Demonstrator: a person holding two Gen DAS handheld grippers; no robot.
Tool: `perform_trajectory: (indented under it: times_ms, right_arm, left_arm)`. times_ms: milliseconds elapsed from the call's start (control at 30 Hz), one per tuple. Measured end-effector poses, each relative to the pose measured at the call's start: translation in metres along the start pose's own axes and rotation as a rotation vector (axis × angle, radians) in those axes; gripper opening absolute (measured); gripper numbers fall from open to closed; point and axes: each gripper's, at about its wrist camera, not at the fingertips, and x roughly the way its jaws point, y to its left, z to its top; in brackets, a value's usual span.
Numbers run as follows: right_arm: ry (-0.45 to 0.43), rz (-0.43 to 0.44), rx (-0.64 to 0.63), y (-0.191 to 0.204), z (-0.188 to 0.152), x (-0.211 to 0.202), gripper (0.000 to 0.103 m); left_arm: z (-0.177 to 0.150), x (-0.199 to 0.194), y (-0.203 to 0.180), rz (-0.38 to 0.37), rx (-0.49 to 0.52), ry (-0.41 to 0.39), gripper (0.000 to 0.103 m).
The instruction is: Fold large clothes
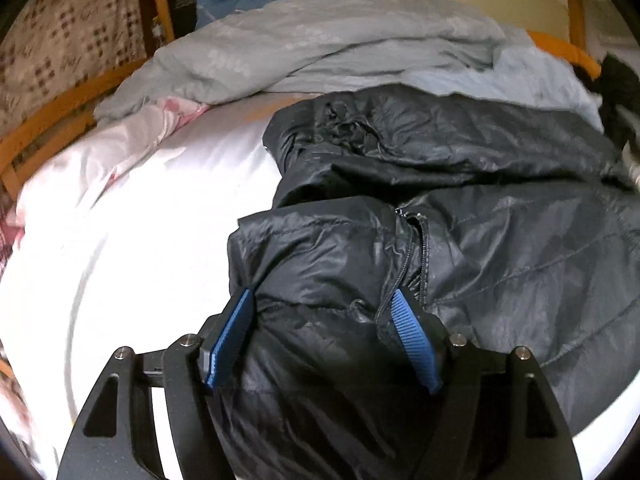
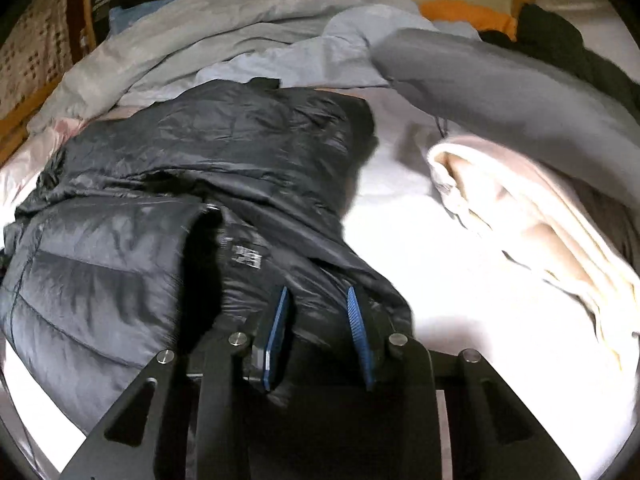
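Note:
A black quilted puffer jacket (image 1: pixel 480 240) lies spread on the white bed sheet (image 1: pixel 140 240), its zipper (image 1: pixel 406 264) showing near the middle. My left gripper (image 1: pixel 320 294) is closed around a thick bunched fold of the jacket's near edge; the fabric fills the gap between the blue pads (image 1: pixel 234 332). In the right wrist view the same jacket (image 2: pixel 240 140) stretches away to the left. My right gripper (image 2: pixel 317 289) holds a narrower fold of its hem, with both pads (image 2: pixel 358 328) against the fabric.
A rumpled grey-blue duvet (image 1: pixel 320 40) and pink bedding (image 1: pixel 140 128) lie at the far side, by a wooden bed rail (image 1: pixel 60 120). On the right lie a cream folded garment (image 2: pixel 520 220), a grey garment (image 2: pixel 500 92) and dark clothes (image 2: pixel 560 40).

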Motion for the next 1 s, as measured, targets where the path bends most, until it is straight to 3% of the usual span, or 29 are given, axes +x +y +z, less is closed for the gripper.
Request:
perform_trajectory:
  times_ms: [67, 167, 233, 300, 367, 433, 500, 600, 700, 833, 1000]
  right_arm:
    - [-0.022, -0.007, 0.015, -0.004, -0.003, -0.006, 0.032]
    - [-0.123, -0.059, -0.024, 0.004, -0.014, -0.034, 0.032]
    - [-0.178, -0.041, -0.017, 0.007, -0.018, -0.051, 0.033]
    - [-0.245, -0.010, 0.019, 0.008, -0.027, -0.070, 0.044]
    - [-0.328, -0.024, 0.057, 0.012, -0.038, -0.089, 0.087]
    - [-0.397, -0.044, 0.071, 0.018, -0.049, -0.103, 0.096]
    - [-0.434, -0.034, 0.059, 0.026, -0.057, -0.113, 0.100]
    - [-0.499, -0.054, 0.022, 0.039, -0.065, -0.127, 0.103]
    - [-0.542, -0.078, -0.012, 0.050, -0.069, -0.134, 0.103]
    - [-0.534, -0.017, -0.032, 0.058, -0.074, -0.136, 0.103]
    - [-0.557, -0.018, -0.055, 0.068, -0.082, -0.141, 0.103]
  left_arm:
    - [-0.003, -0.016, 0.004, -0.009, -0.010, -0.060, 0.069]
    - [-0.006, -0.048, 0.009, -0.007, -0.018, -0.204, 0.069]
    - [-0.008, -0.070, 0.011, -0.017, -0.036, -0.291, 0.070]
    - [-0.011, -0.086, 0.016, -0.036, -0.075, -0.351, 0.076]
    - [-0.016, -0.100, 0.022, -0.053, -0.122, -0.407, 0.078]
    - [-0.023, -0.114, 0.023, -0.048, -0.144, -0.476, 0.086]
    - [-0.028, -0.126, 0.020, -0.035, -0.134, -0.532, 0.102]
    - [-0.035, -0.141, 0.017, -0.035, -0.121, -0.603, 0.103]
    - [-0.038, -0.145, 0.011, -0.048, -0.107, -0.608, 0.103]
    - [-0.044, -0.150, 0.007, -0.087, -0.145, -0.660, 0.103]
    - [-0.048, -0.151, -0.009, -0.031, -0.070, -0.679, 0.103]
